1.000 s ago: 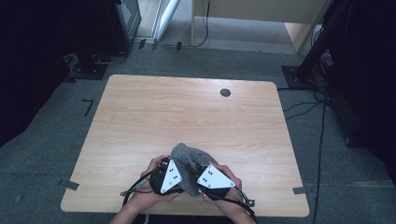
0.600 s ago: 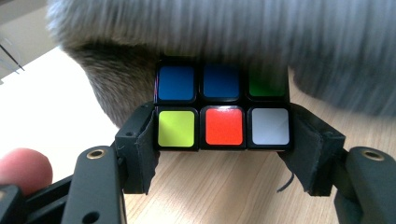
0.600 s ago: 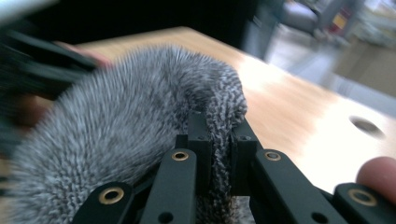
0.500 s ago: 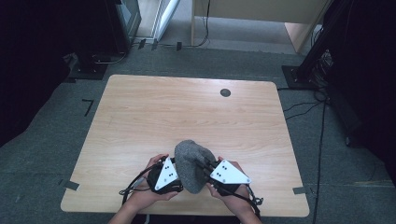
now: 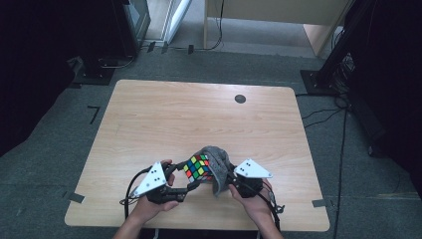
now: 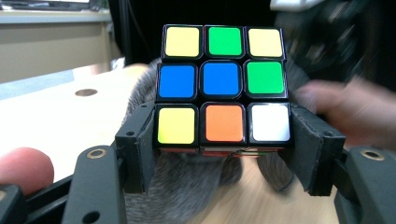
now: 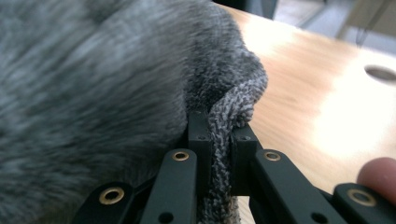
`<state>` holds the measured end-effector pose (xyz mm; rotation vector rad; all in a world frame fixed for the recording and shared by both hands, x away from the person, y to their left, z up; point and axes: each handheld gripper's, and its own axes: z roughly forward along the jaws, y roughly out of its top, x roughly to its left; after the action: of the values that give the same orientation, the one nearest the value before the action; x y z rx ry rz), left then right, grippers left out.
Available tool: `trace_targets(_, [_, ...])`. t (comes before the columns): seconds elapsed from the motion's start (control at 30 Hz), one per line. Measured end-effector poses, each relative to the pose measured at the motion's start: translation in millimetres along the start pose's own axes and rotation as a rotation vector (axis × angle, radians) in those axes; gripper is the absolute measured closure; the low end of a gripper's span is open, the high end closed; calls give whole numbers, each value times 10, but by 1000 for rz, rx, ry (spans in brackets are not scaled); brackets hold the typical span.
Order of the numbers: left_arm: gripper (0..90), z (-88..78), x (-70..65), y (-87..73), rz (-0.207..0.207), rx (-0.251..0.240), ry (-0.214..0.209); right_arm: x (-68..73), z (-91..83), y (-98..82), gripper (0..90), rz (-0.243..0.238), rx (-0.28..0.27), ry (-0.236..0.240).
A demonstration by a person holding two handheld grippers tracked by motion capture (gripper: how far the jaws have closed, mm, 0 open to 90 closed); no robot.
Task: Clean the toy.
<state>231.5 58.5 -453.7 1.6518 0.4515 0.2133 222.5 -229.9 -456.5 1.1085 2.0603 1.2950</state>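
Observation:
A puzzle cube [image 5: 198, 167] with coloured stickers is held just above the table's near edge, half uncovered by a grey knitted cloth [image 5: 219, 163]. My left gripper [image 5: 188, 185] is shut on the cube: in the left gripper view its two black jaws press the bottom row of the cube [image 6: 223, 86] from either side, with the cloth [image 6: 187, 186] hanging behind and below. My right gripper [image 5: 225, 180] is shut on the cloth; in the right gripper view the cloth's ribbed hem [image 7: 224, 135] is pinched between the jaws and the cloth's bulk lies to the left.
The wooden table [image 5: 169, 114] has a round dark cable hole [image 5: 240, 98] near its far edge. Cables [image 5: 130, 191] trail from the grippers over the near edge. Dark stands and floor cables surround the table.
The grippers have drawn apart, left one leftward, right one rightward. The cloth, which covered the cube before, has slid off to the right and the cube's coloured face is now bare.

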Motion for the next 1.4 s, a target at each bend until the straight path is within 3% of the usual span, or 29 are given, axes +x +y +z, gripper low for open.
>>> trace_targets(0.07, [350, -35, 53, -6, -50, -26, -25, -90, -54, -2, 838, 83, -52, 11])
trace_targets(0.13, [350, -40, 77, -12, -84, -42, -47, -116, -126, 23, 836, 132, -125, 50])
trace_targets(0.23, [350, -17, 63, -9, -113, -58, -81, -42, -156, 64, 830, 136, -176, 162])
trace_targets(0.27, [350, -12, 58, -9, -116, -60, -81, 13, -136, 73, 828, 123, -174, 220])
trace_targets(0.33, [350, -12, 58, -12, -128, -64, -84, 118, -87, 65, 825, 97, -157, 288])
trace_targets(0.5, [350, -47, 99, -3, -150, -86, -74, 317, 82, -13, 821, 31, -58, 391])
trace_targets(0.57, [350, -60, 111, -1, -159, -91, -73, 373, 129, -36, 821, -17, -17, 393])
trace_targets(0.6, [350, -62, 112, -2, -158, -89, -70, 389, 143, -36, 822, -41, 4, 372])
trace_targets(0.7, [350, -54, 108, -7, -152, -80, -70, 321, 119, -16, 823, -25, -1, 301])
trace_targets(0.77, [349, -33, 94, -13, -135, -60, -61, 224, 39, 10, 825, 19, -61, 246])
trace_targets(0.83, [350, 3, 74, -26, -103, -18, -37, 124, -83, 50, 825, 86, -165, 264])
trace_targets(0.87, [349, 14, 70, -32, -98, -9, -29, 101, -138, 75, 826, 93, -201, 265])
trace_targets(0.97, [350, -1, 94, -24, -102, -8, -4, 92, -249, 137, 824, 31, -250, 205])
trace_targets(1.0, [349, -23, 113, -18, -110, -18, 0, 93, -292, 166, 824, 3, -258, 159])
trace_targets(1.03, [349, -52, 136, -11, -121, -29, 5, 96, -311, 192, 823, -29, -241, 107])
trace_targets(1.1, [349, -102, 174, 1, -133, -46, 22, 123, -312, 220, 815, -135, -174, -23])
trace_targets(1.13, [350, -131, 198, 7, -135, -49, 33, 144, -286, 209, 807, -235, -125, -100])
trace_targets(1.2, [349, -155, 223, 6, -138, -50, 48, 188, -146, 102, 790, -483, 35, -273])
trace_targets(1.23, [350, -156, 229, 4, -140, -53, 49, 202, -76, 35, 773, -560, 99, -310])
trace_targets(1.27, [349, -154, 230, 4, -141, -53, 49, 202, -16, -18, 730, -595, 151, -287])
trace_targets(1.3, [349, -147, 229, 3, -139, -50, 47, 201, 25, -47, 674, -585, 193, -235])
trace_targets(1.33, [349, -137, 225, 1, -138, -49, 44, 215, 71, -82, 598, -562, 223, -146])
trace_targets(1.4, [350, -120, 217, -4, -133, -41, 41, 253, 71, -93, 489, -510, 187, -3])
